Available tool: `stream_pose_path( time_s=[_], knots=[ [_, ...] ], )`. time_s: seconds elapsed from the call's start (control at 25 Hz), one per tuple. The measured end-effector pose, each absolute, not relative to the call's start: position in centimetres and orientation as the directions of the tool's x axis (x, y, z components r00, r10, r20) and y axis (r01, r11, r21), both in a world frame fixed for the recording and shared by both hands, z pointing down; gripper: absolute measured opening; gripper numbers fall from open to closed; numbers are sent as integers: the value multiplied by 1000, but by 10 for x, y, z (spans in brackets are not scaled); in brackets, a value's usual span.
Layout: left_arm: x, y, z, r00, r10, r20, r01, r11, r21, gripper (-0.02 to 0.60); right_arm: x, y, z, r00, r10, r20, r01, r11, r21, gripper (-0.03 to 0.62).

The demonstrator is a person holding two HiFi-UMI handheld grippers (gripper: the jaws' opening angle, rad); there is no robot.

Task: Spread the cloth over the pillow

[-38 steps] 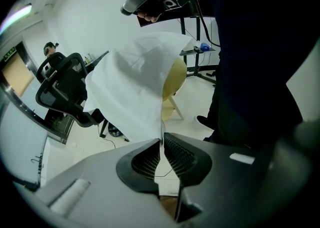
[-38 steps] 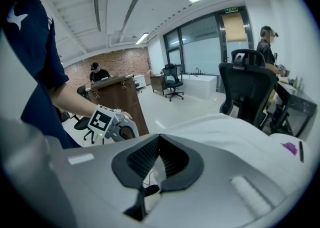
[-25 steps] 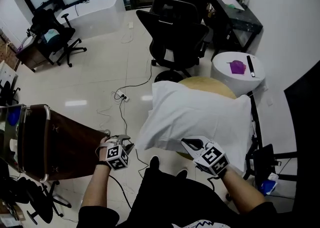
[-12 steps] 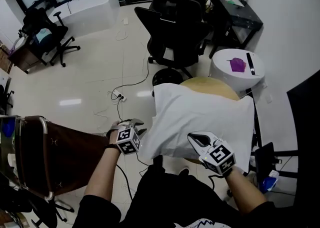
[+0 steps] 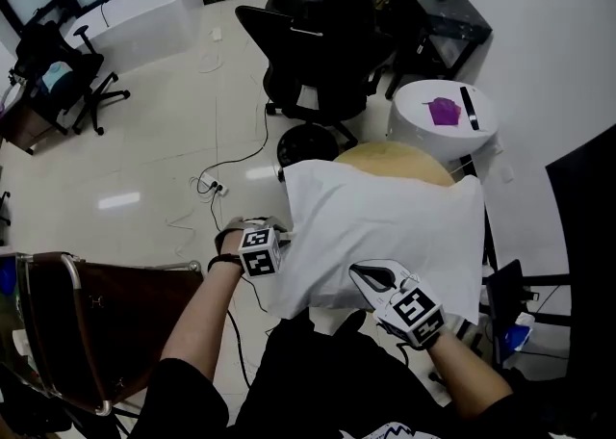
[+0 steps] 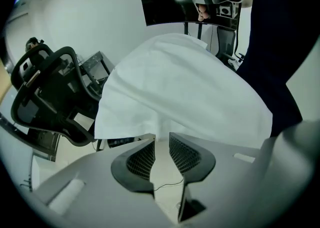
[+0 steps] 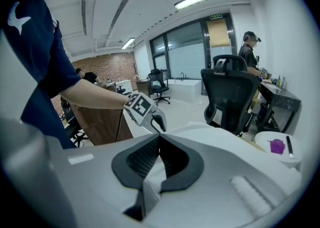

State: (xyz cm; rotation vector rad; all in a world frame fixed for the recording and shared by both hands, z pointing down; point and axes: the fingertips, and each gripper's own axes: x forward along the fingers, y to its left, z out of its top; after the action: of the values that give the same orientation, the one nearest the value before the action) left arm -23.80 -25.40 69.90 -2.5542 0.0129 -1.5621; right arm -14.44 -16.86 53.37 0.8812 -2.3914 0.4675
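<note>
A white cloth (image 5: pixel 385 225) lies draped over the pillow on a round wooden table (image 5: pixel 395 153); the pillow does not show apart from it. My left gripper (image 5: pixel 276 228) is at the cloth's left edge. In the left gripper view its jaws (image 6: pixel 161 139) stand part open and have just been closing. The cloth's hem (image 6: pixel 150 127) hangs just past the tips, and only floor shows between the pads. My right gripper (image 5: pixel 363 274) rests on the cloth's near edge. Its jaws (image 7: pixel 159 138) are shut, with white cloth (image 7: pixel 215 137) at the tips.
A black office chair (image 5: pixel 313 33) stands behind the table, beside a white round stand (image 5: pixel 443 124) bearing a purple item. A brown chair (image 5: pixel 106 302) is at the near left. Cables (image 5: pixel 207 187) trail over the floor. A black desk (image 5: pixel 438 18) is at the back right.
My left gripper has swung rightward from beside the brown chair to the cloth's left edge. The right gripper stays shut at the near edge, shifted only slightly.
</note>
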Motion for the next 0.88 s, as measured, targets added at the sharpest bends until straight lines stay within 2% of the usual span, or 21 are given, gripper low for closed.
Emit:
stream_pose_path(
  time_s=[0.2, 0.36, 0.44, 0.68, 0.88],
  knots=[
    [-229, -259, 708, 451, -51, 891, 105, -988, -110, 80, -143, -170, 540, -637, -485, 598, -684, 714, -149, 8],
    [-227, -255, 713, 452, -26, 891, 136, -986, -98, 12, -143, -170, 543, -636, -483, 602, -687, 710, -156, 8],
    [-227, -254, 713, 452, -24, 892, 152, -983, -104, 0, -141, -172, 544, -632, -487, 603, -693, 703, -158, 8],
    [-248, -261, 716, 407, -64, 911, 167, -976, -143, 0, -139, -177, 545, -625, -493, 606, -701, 695, -157, 8],
    [-274, -274, 717, 383, -92, 919, 130, -980, -152, 0, -143, -186, 543, -622, -502, 601, -708, 688, -157, 8]
  ],
)
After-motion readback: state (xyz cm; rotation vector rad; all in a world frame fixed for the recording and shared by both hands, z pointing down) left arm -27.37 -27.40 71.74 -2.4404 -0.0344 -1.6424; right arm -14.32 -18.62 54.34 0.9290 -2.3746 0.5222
